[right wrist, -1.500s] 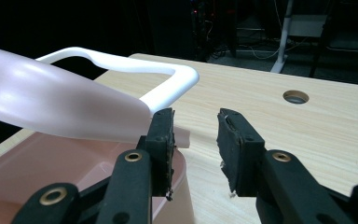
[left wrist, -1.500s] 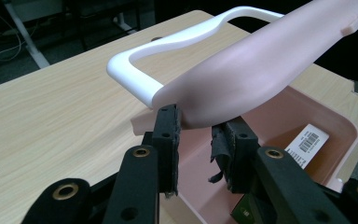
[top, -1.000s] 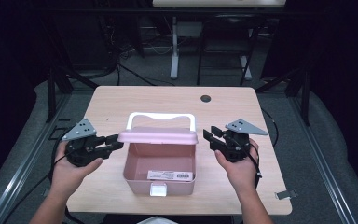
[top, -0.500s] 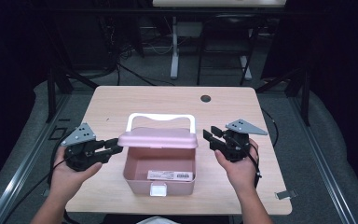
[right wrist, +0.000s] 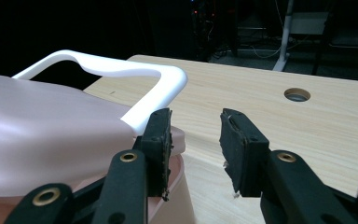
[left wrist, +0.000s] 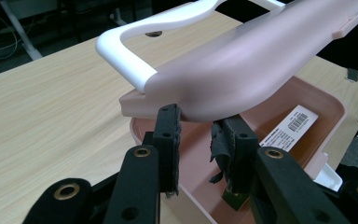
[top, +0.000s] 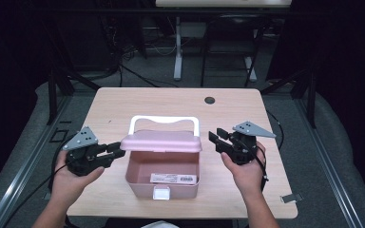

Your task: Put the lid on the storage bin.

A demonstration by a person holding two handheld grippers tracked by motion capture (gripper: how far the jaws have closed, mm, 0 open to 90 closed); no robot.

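box: I see the pink box [top: 162, 176] mid-counter [top: 123, 102], lid [top: 161, 141] raised | left tool [top: 115, 152]: at the box's left, jaws apart, tips under the lid's edge, no clamp | right tool [top: 215, 140]: just right of the box, jaws apart, gripping nothing

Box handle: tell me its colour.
White; the handle on the pink box shows best in the left gripper view.
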